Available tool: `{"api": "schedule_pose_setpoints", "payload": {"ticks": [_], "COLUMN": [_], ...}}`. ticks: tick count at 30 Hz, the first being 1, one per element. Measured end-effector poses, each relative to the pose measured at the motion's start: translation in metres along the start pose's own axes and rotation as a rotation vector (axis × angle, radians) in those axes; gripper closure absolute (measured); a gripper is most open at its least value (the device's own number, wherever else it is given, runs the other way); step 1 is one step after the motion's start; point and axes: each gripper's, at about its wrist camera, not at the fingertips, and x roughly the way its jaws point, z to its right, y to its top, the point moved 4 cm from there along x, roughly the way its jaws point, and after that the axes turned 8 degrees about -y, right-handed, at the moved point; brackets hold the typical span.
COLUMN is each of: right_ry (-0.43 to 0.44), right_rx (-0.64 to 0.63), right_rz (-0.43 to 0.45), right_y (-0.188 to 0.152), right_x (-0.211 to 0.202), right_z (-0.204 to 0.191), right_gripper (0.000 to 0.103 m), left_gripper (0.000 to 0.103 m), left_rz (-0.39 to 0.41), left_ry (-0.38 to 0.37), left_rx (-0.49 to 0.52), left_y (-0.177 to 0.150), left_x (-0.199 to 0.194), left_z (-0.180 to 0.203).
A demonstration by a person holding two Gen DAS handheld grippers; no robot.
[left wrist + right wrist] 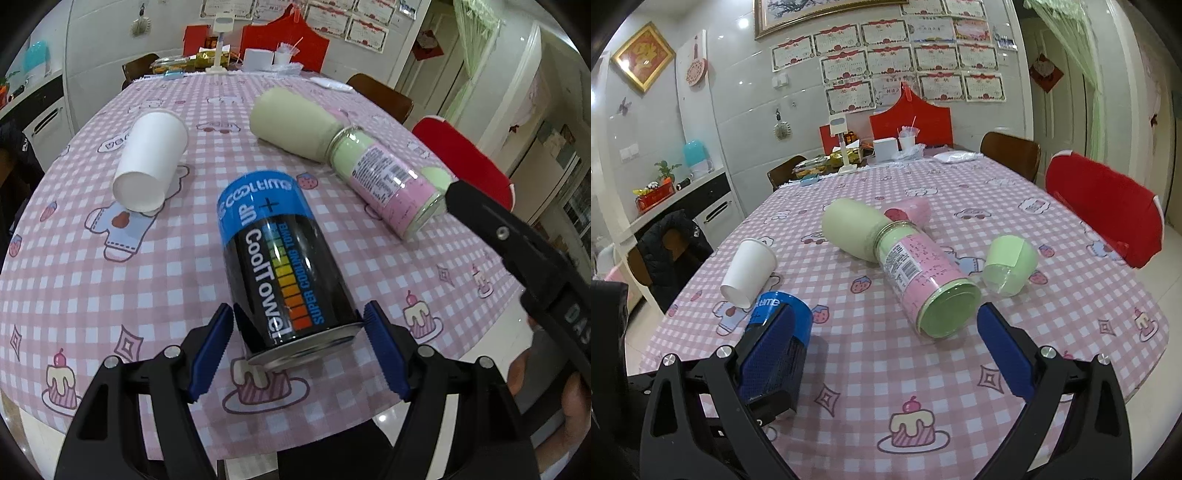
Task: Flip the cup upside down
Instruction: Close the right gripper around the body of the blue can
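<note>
A black and blue "CoolTowel" can (280, 262) lies on its side on the pink checked tablecloth (110, 280). My left gripper (299, 354) is open, its blue fingers on either side of the can's near metal end. A white paper cup (149, 162) lies tilted on its side to the far left, and it also shows in the right wrist view (748, 271). My right gripper (886, 354) is open and empty, just short of a pink and green jar (923, 282) that lies on its side. The can (779, 332) sits behind its left finger.
A pale green cup (855, 230) lies against the jar's far end, a pink cup (912, 210) behind it. A light green plastic cup (1010, 264) lies at right. Red-covered chair (1108, 218) stands at the table's right edge. Clutter sits at the far end.
</note>
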Motion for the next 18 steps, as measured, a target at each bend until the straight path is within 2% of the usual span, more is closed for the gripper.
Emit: {"api": "schedule_pose_setpoints", "payload": {"ticks": [5, 10, 14, 18], "right_ry": [0.037, 0.060, 0.115, 0.195], "right_rx": [0.006, -0.022, -0.026, -0.008], "right_rz": [-0.023, -0.052, -0.110, -0.191], "right_y": [0.004, 0.003, 0.001, -0.002], "right_x": [0.004, 0.012, 0.025, 0.040], "right_z": [-0.008, -0.025, -0.041, -0.058], "right_gripper": [0.008, 0.008, 0.008, 0.008], "left_gripper": [0.031, 0.031, 0.031, 0.031], "left_rz": [0.043, 0.123, 0.158, 0.175], "left_ry": [-0.017, -0.011, 0.064, 0.100], "left_rx": [-0.006, -0.054, -0.107, -0.136], "left_y": [0.003, 0.010, 0.015, 0.018], "left_x": [-0.017, -0.043, -0.049, -0.051], "left_z": [-0.006, -0.027, -0.054, -0.076]}}
